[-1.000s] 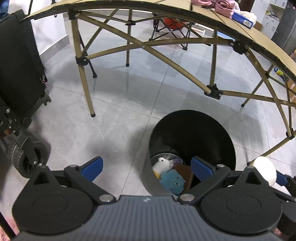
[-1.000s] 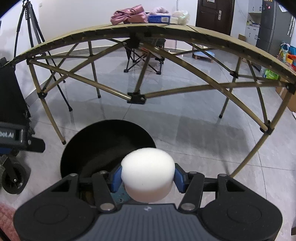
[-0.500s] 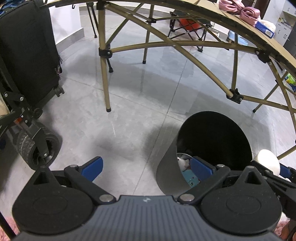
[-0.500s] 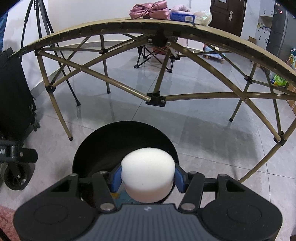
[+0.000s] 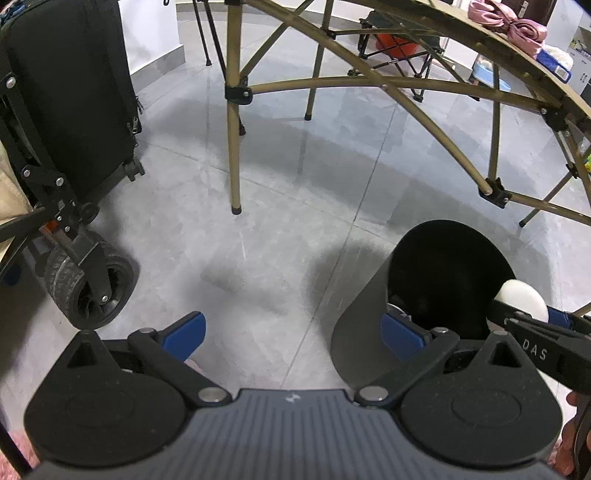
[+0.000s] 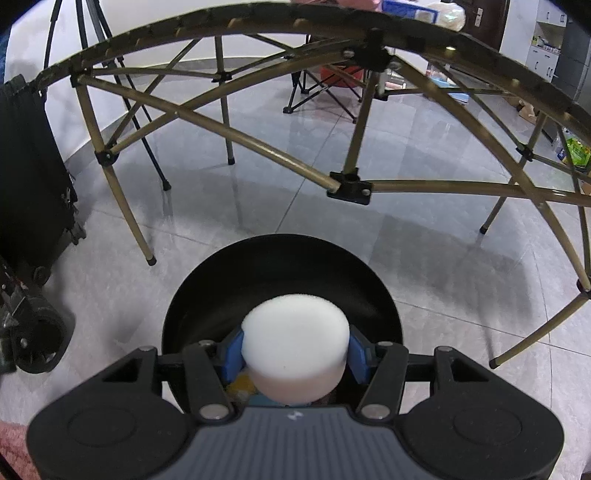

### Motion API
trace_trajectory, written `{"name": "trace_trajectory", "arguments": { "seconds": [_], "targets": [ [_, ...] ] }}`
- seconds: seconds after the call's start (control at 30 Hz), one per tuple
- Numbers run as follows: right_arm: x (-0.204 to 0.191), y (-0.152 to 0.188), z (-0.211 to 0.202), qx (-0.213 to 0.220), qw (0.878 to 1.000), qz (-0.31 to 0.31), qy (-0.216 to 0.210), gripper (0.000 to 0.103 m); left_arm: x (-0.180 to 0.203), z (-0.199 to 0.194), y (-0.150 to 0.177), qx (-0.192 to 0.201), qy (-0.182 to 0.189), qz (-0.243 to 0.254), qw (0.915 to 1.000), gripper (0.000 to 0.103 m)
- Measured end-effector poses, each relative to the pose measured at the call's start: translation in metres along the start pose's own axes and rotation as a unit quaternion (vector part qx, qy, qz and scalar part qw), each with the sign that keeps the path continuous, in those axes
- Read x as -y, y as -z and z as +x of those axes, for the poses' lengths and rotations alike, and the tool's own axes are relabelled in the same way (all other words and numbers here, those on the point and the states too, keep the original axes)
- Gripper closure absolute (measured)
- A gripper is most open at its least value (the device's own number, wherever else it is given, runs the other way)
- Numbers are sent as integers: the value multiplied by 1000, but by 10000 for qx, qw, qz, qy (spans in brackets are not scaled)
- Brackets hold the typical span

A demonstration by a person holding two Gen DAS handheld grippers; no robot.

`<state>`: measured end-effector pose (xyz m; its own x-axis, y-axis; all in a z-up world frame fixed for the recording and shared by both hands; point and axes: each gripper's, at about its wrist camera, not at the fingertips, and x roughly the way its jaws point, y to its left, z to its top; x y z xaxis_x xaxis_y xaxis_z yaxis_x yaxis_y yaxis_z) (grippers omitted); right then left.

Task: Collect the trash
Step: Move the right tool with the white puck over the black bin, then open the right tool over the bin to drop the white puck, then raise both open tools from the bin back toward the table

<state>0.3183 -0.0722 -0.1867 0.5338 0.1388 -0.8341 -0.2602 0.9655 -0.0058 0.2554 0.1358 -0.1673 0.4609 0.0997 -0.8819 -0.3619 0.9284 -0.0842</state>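
Observation:
My right gripper (image 6: 294, 352) is shut on a white round sponge (image 6: 295, 341), its blue pads pressing both sides. The sponge hangs above the mouth of a black round bin (image 6: 280, 273) on the floor. In the left wrist view the same bin (image 5: 448, 266) stands at the lower right, and the white sponge (image 5: 522, 297) shows over its right rim in the other gripper. My left gripper (image 5: 293, 332) is open and empty over bare floor, left of the bin. Bits of yellow and blue trash (image 6: 243, 387) show inside the bin under the sponge.
A folding table's tan frame (image 6: 343, 181) arches behind the bin, with one leg (image 5: 233, 147) near the left gripper. A black suitcase (image 5: 70, 96) and a cart wheel (image 5: 92, 288) stand at the left. Pink cloth (image 5: 509, 22) lies on the tabletop.
Both grippers have moved left across the floor. The bin has slid to the right in the left wrist view and sits more centred under the sponge in the right wrist view.

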Motion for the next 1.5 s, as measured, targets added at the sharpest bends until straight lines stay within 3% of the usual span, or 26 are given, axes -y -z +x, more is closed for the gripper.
{"name": "trace_trajectory", "arguments": {
  "seconds": [0.8, 1.2, 1.27, 1.33, 1.37, 1.5],
  "targets": [
    [-7, -7, 42, -511, 9983, 285, 5, 48, -8, 17, -3, -114, -394, -20, 9992, 0],
    [-10, -7, 48, -611, 9978, 256, -51, 46, -10, 17, -1, -124, -386, -20, 9992, 0],
    [-9, -8, 47, -569, 9978, 336, -82, 42, -10, 17, -1, -121, -385, -18, 9992, 0],
    [-7, -9, 47, -553, 9977, 393, -84, 7, -10, 17, -1, -119, -384, -18, 9992, 0],
    [-7, -9, 47, -538, 9977, 400, -64, 1, -10, 17, -1, -118, -382, -18, 9992, 0],
    [-5, -10, 46, -499, 9977, 462, -59, 1, -10, 15, -1, -96, -341, -5, 9994, 0]
  ]
}}
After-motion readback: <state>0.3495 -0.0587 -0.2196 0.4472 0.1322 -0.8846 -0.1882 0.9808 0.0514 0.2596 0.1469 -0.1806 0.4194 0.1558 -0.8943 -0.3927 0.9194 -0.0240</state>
